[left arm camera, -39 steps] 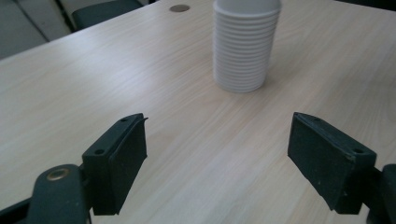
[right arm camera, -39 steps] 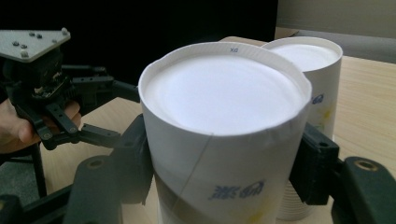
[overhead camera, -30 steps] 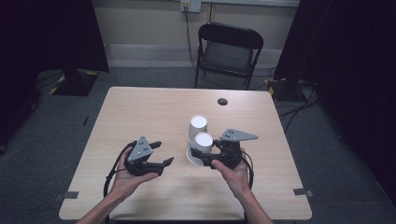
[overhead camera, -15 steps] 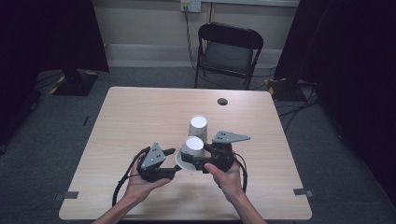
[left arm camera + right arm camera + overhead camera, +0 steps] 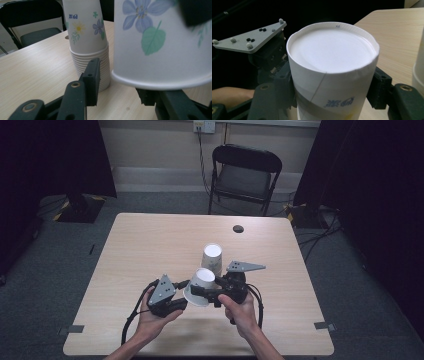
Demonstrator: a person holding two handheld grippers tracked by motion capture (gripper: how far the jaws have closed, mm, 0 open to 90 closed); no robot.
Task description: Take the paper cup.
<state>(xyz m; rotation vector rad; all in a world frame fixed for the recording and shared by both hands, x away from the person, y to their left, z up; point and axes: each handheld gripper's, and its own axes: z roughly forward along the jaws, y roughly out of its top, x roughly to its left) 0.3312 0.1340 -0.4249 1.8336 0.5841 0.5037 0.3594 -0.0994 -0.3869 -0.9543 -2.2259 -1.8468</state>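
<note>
My right gripper (image 5: pixel 199 292) is shut on a flowered white paper cup (image 5: pixel 201 282), held bottom-up and tilted just above the table. In the right gripper view its jaws press both sides of the cup (image 5: pixel 332 70). A stack of upturned cups (image 5: pixel 212 256) stands just behind it, and shows again in the left gripper view (image 5: pixel 87 40). My left gripper (image 5: pixel 182 304) sits at the held cup's rim (image 5: pixel 160 82) and its jaws have just been closing. One finger (image 5: pixel 91 80) still stands apart from the rim. The other finger is partly hidden under it.
A small dark round object (image 5: pixel 238 228) lies near the far edge of the wooden table (image 5: pixel 150 245). A black folding chair (image 5: pixel 245 170) stands beyond it. Cables trail from both grippers toward the near edge.
The left gripper has moved right, up to the cup. The right gripper has drawn the cup slightly left, away from the stack, and tilted it.
</note>
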